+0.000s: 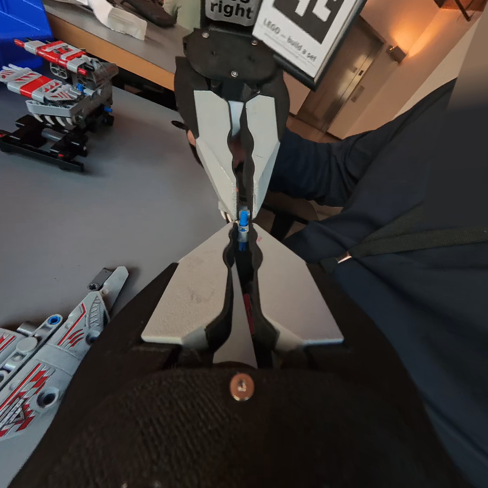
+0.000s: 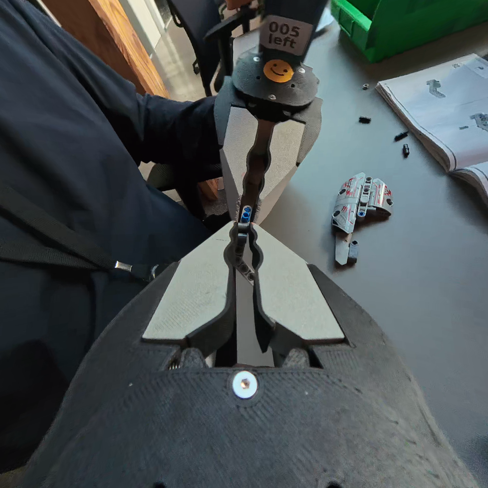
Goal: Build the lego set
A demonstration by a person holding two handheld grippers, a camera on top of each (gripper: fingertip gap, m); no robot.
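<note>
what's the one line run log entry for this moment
phase: joining parts tip to tip | left gripper: shut on blue pin | right gripper: shut on dark grey beam | table: winged subassembly idle

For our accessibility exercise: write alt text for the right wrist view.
Two grey-fingered grippers meet tip to tip: the right gripper clamps a dark grey holed beam, the left gripper a small blue pin piece. A grey-and-red winged model section lies on the dark table.

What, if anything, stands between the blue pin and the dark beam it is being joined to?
Nothing visible. The left hand-held gripper holds the blue pin, the right hand-held gripper the dark beam; the two meet tip to tip in the air above the table.
</note>
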